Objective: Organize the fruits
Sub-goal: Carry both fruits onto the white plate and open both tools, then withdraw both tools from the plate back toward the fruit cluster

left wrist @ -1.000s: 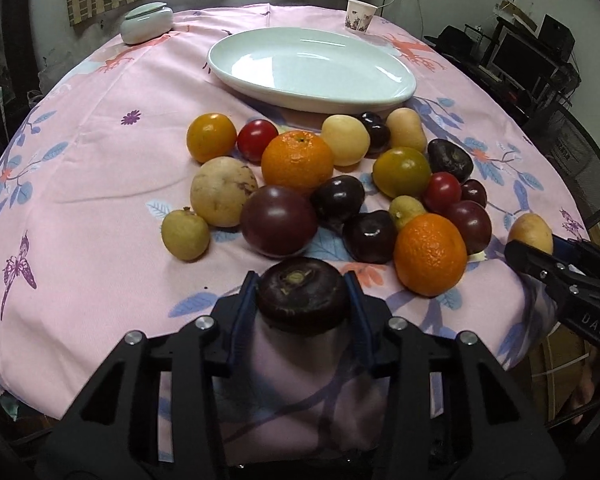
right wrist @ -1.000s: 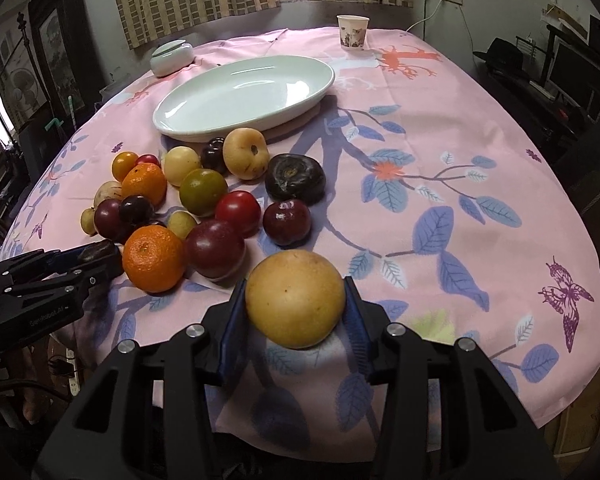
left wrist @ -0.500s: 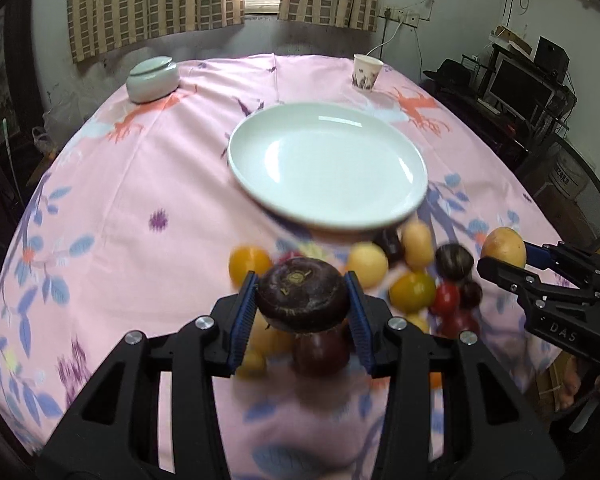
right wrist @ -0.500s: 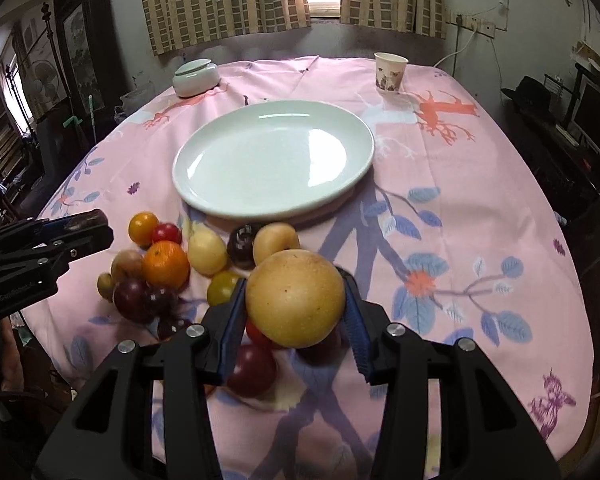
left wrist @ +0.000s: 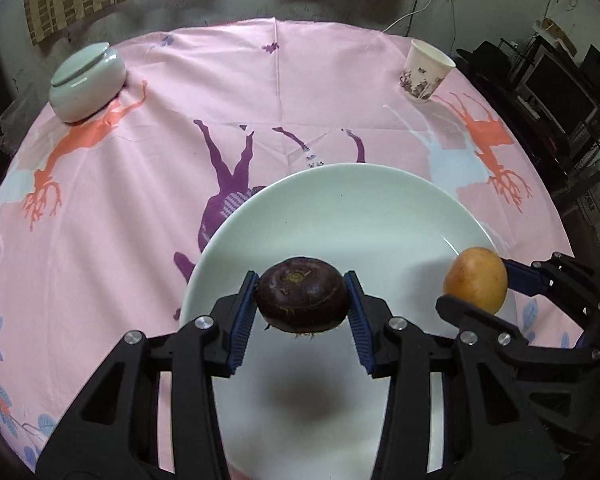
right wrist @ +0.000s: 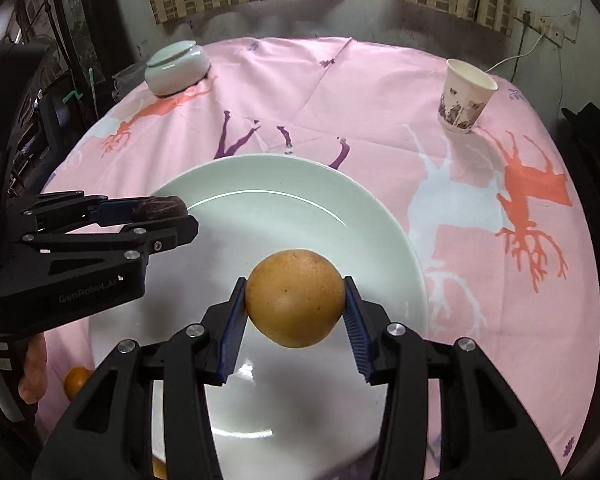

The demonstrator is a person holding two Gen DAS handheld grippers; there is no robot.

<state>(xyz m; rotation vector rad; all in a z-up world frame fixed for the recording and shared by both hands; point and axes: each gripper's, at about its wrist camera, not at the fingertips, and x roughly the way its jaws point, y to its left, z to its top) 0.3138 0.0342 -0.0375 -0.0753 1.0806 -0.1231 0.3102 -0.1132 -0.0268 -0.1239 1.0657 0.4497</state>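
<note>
My left gripper (left wrist: 302, 306) is shut on a dark purple fruit (left wrist: 302, 300) and holds it above the near part of the pale green plate (left wrist: 340, 200). My right gripper (right wrist: 295, 306) is shut on a tan round fruit (right wrist: 295, 298) and holds it above the same plate (right wrist: 284, 184). In the left wrist view the right gripper (left wrist: 476, 286) and its tan fruit (left wrist: 476, 280) hang over the plate's right rim. In the right wrist view the left gripper (right wrist: 156, 216) and its dark fruit (right wrist: 160, 207) are over the plate's left rim. The plate is bare. An orange fruit (right wrist: 76, 380) peeks out at the lower left.
The pink printed tablecloth (left wrist: 140, 200) covers the round table. A lidded pale green bowl (left wrist: 87, 82) stands at the far left. A paper cup (left wrist: 424, 70) stands at the far right. Dark shelves with equipment (left wrist: 560, 80) stand beyond the table's right edge.
Both grippers have lifted their fruits from near the pile and carried them forward over the plate. The fruit pile has dropped out of both views.
</note>
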